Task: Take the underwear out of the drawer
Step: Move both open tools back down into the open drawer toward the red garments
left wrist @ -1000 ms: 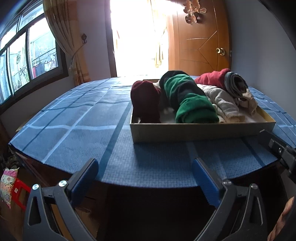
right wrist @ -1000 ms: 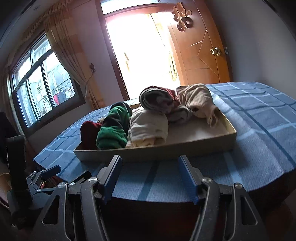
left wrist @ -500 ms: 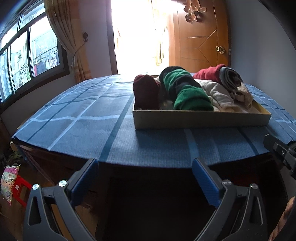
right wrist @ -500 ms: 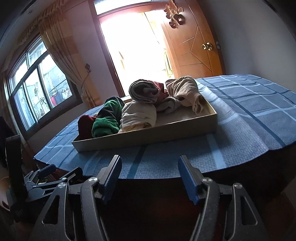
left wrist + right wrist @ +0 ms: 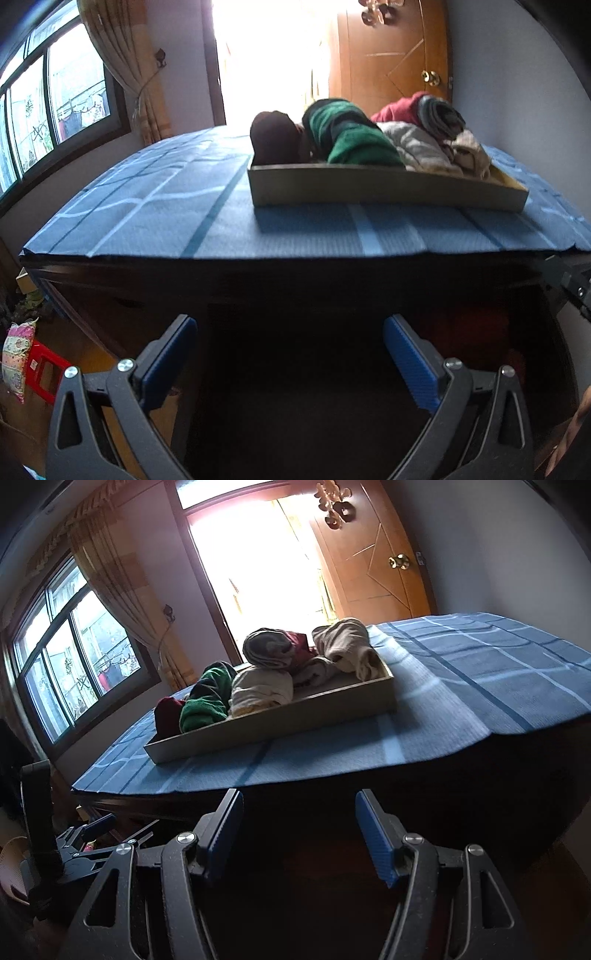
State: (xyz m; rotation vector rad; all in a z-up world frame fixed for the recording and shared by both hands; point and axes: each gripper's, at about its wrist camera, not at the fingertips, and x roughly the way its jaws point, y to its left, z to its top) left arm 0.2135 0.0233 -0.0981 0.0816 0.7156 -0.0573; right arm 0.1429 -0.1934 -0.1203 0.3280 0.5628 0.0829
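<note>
A shallow cardboard drawer tray (image 5: pixel 369 186) sits on a table with a blue checked cloth (image 5: pixel 155 214); it also shows in the right wrist view (image 5: pixel 280 725). It holds several rolled underwear pieces: maroon (image 5: pixel 275 138), green (image 5: pixel 351 136), cream (image 5: pixel 262 690), grey (image 5: pixel 267 648) and beige (image 5: pixel 345 640). My left gripper (image 5: pixel 290 341) is open and empty, below the table's front edge. My right gripper (image 5: pixel 299 821) is open and empty, also below the edge and right of the left one (image 5: pixel 92 834).
The dark wooden table front (image 5: pixel 295 284) faces both grippers. A window with a curtain (image 5: pixel 125 62) is at left, an open wooden door (image 5: pixel 373 565) behind. A red stool (image 5: pixel 40 369) and a patterned bag (image 5: pixel 14 360) stand on the floor at left.
Both grippers have dropped from table height to below the table's front edge and drawn back from the tray. Both stayed open and empty.
</note>
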